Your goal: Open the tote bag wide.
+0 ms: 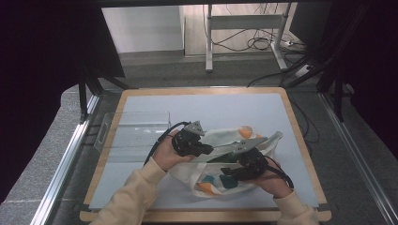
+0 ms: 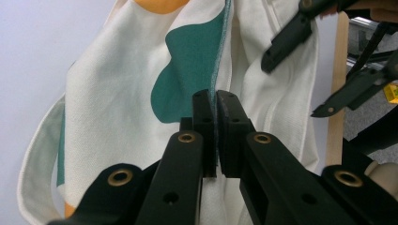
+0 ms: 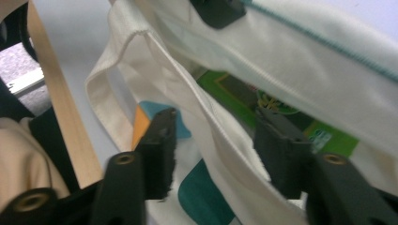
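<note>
Left tool [image 2: 215, 101] pinched our cream cotton tote bag [image 2: 117, 93]; next, our spread right tool [image 3: 213, 154] needed to clamp the rim.

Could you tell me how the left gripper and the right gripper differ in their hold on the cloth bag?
The left gripper is clamped shut on an edge of the cloth bag; the right gripper has its jaws apart, straddling another edge without pressing on it. The left jaws meet with only fabric between them; the right ones leave a clear gap. Both work at the bag's opening.
</note>
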`<control>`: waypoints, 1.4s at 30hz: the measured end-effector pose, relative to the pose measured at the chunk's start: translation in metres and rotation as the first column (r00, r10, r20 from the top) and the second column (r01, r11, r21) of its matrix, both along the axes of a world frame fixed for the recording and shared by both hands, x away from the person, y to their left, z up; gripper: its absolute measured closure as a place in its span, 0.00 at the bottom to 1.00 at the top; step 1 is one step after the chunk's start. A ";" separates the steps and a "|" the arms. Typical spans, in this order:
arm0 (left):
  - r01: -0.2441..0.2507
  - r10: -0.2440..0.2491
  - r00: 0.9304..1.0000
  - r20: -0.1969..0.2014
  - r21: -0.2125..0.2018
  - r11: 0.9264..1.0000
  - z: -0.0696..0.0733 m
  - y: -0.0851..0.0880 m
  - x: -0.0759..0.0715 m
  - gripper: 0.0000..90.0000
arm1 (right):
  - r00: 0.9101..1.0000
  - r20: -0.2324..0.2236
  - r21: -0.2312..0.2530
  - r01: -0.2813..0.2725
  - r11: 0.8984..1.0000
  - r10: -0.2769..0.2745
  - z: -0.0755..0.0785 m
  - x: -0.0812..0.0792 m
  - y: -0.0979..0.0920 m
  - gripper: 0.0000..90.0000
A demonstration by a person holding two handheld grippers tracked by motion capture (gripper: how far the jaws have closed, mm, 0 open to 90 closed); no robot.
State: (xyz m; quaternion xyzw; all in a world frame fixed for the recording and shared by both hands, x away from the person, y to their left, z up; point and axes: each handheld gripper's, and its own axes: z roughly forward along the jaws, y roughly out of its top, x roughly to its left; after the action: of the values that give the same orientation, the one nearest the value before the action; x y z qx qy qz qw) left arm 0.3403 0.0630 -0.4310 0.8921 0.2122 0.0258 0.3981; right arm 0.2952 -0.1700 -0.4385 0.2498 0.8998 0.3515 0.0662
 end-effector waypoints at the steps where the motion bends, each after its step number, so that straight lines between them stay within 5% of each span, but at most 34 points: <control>1: 0.005 -0.005 1.000 -0.003 0.007 1.000 0.001 0.000 0.000 0.98 | 1.000 -0.007 -0.002 0.007 1.000 -0.007 -0.001 0.000 -0.001 0.68; 8: 0.002 -0.002 1.000 -0.022 -0.010 1.000 0.002 0.002 0.005 0.98 | 1.000 -0.008 -0.011 0.008 1.000 -0.008 -0.004 0.002 -0.005 0.91; 12: 0.001 -0.001 0.999 -0.037 -0.018 1.000 0.003 0.004 0.008 0.98 | 1.000 -0.006 -0.019 -0.005 1.000 0.005 -0.005 0.002 -0.005 0.95; 28: -0.023 0.023 1.000 0.003 0.032 0.999 0.020 0.004 0.019 0.98 | 1.000 0.005 -0.001 0.006 1.000 -0.006 -0.005 -0.004 -0.009 0.96; 42: -0.084 0.082 0.996 0.039 0.056 0.995 0.020 0.013 0.041 0.98 | 1.000 0.014 0.015 -0.001 1.000 0.000 -0.005 -0.017 -0.013 0.96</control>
State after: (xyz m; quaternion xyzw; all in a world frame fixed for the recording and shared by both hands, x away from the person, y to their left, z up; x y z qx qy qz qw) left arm 0.3816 0.0760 -0.4109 0.8929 0.2409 0.0646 0.3749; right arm 0.2781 -0.1828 -0.4437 0.2476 0.8968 0.3599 0.0705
